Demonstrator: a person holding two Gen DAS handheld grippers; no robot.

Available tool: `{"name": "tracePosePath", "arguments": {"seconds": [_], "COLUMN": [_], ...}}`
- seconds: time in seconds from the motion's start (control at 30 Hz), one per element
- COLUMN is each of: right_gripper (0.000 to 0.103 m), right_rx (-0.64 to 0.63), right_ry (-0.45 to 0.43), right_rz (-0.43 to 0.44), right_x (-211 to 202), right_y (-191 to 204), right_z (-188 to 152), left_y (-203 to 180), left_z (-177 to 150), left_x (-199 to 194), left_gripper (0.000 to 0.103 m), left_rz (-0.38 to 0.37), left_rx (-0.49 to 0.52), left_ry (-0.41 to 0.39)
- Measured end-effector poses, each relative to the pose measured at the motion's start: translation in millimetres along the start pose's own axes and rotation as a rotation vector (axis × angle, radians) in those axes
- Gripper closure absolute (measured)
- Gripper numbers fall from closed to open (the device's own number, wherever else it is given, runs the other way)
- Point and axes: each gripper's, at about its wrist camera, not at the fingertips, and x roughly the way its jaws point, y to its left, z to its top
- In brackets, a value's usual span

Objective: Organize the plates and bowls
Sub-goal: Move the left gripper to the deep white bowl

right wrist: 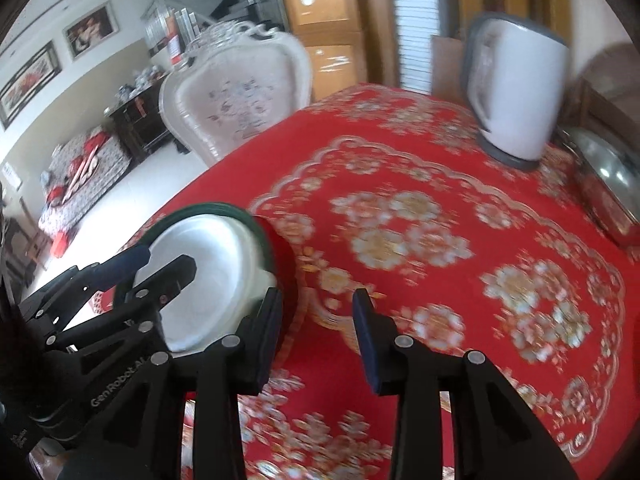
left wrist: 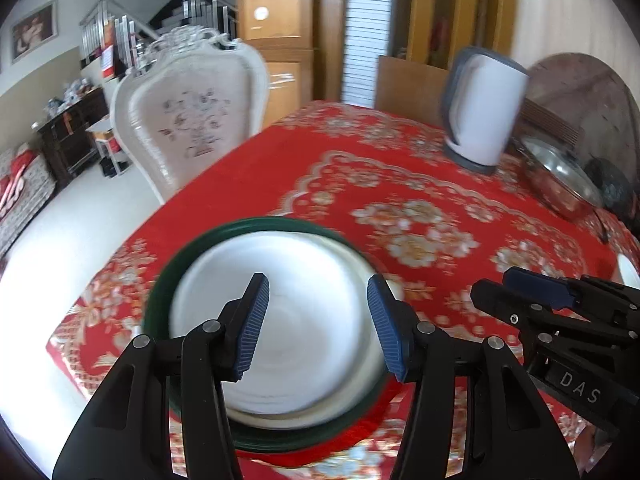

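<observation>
L gripper (left wrist: 318,322) jaws standing apart, gripping nothing, hovering over white bowl (left wrist: 276,320) sitting in green-rimmed plate (left wrist: 160,280) at near table corner. R gripper (right wrist: 318,336) likewise spread, empty, beside plate. Beyond: kettle (left wrist: 484,112), steel pan (left wrist: 560,176), chair (left wrist: 192,116).

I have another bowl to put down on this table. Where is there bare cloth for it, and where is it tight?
Free: the wide red tablecloth between the stacked white dish on the green plate and the white kettle. Crowded: the far right edge, where the kettle and a steel lidded pan sit close, and the near-left corner that the stack fills.
</observation>
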Motion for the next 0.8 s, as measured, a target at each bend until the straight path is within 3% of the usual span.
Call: {"name": "tracePosePath", "arguments": {"seconds": [0.4,0.8], "right_gripper": [0.066,0.062], "right_rx": [0.192,0.427], "right_ry": [-0.004,-0.015], "right_rz": [-0.128,-0.275], "right_x": [-53.8,-125.7], "right_y": [-119.0,-254.6], "right_z": [-51.3,-127.4], "left_y": [-135.4,-288.6], "left_z": [-3.6,-21.9], "left_x": [5.6,8.0], "left_gripper": [0.051,0.051], "left_rz": [-0.16,-0.324], "left_rx": [0.161,0.342], "left_ry": [0.031,0.085]}}
